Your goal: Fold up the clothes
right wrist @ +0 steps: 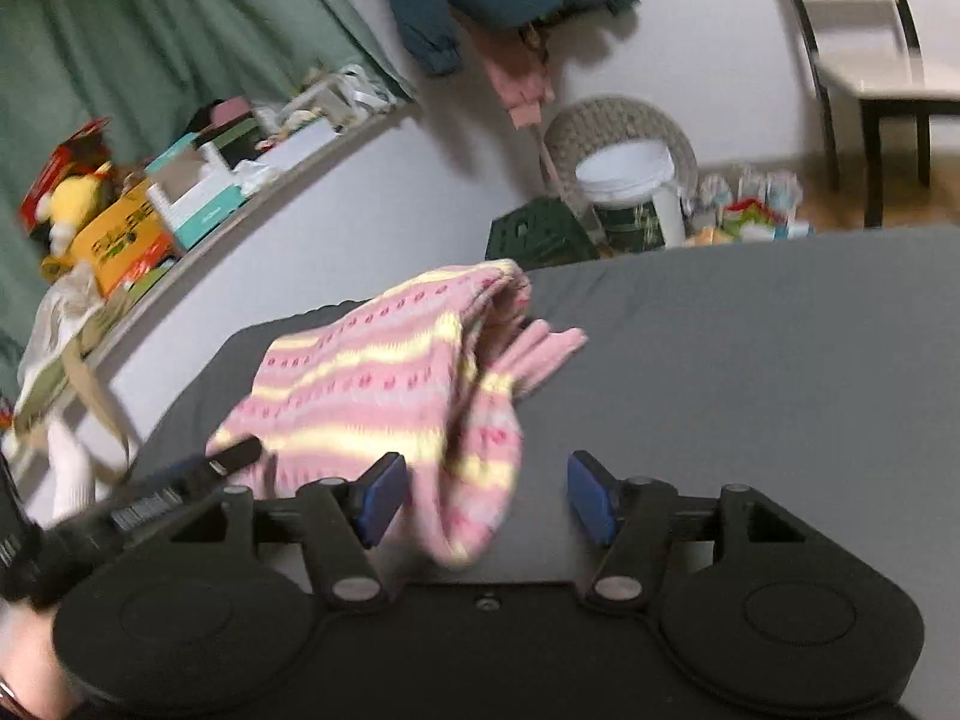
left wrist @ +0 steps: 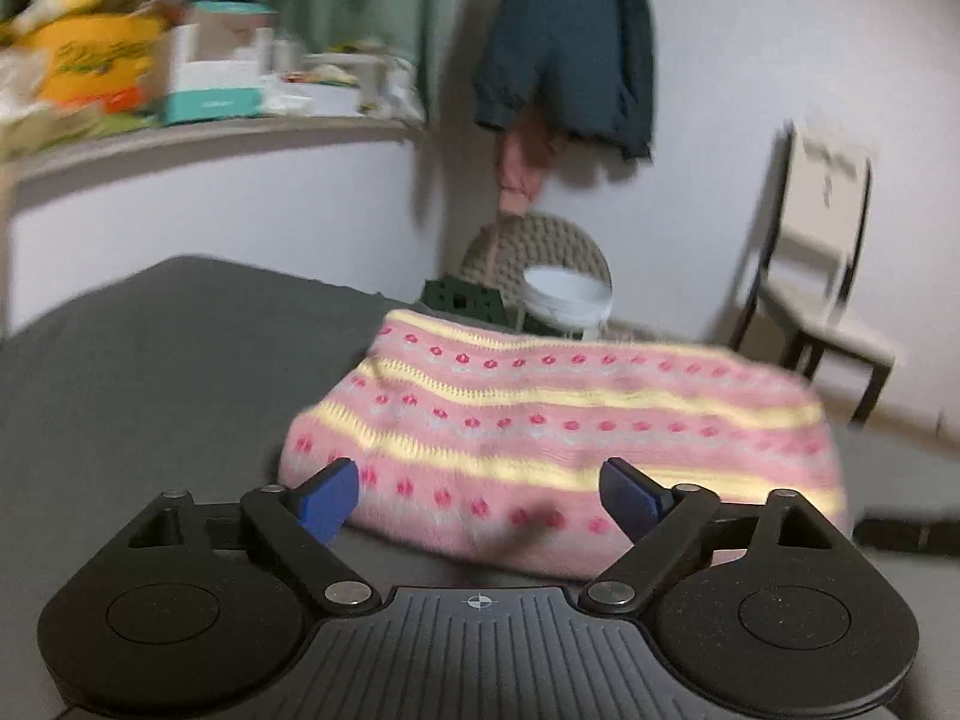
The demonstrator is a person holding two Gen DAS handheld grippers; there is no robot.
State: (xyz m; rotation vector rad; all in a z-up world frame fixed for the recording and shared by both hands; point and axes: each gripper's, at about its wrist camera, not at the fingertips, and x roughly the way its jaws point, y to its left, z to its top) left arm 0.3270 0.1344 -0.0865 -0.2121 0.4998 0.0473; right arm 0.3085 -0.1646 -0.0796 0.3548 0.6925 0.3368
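A pink knitted sweater (left wrist: 558,432) with yellow stripes and red dots lies folded in a bundle on the grey table (left wrist: 180,360). My left gripper (left wrist: 480,498) is open just in front of its near edge, blue pads apart, nothing between them. In the right wrist view the same sweater (right wrist: 384,384) shows a pink sleeve end sticking out to the right. My right gripper (right wrist: 486,498) is open at the sweater's near corner, and a fold of knit hangs between the blue pads without being pinched. The other gripper's finger (right wrist: 234,456) rests at the sweater's left edge.
A shelf (left wrist: 210,132) along the wall holds boxes and a yellow toy. Behind the table stand a wicker basket (left wrist: 534,246), a white bucket (left wrist: 570,300), a dark crate (right wrist: 534,234) and a chair (left wrist: 822,252). Jackets (left wrist: 570,42) hang on the wall. The grey table (right wrist: 750,360) stretches rightwards.
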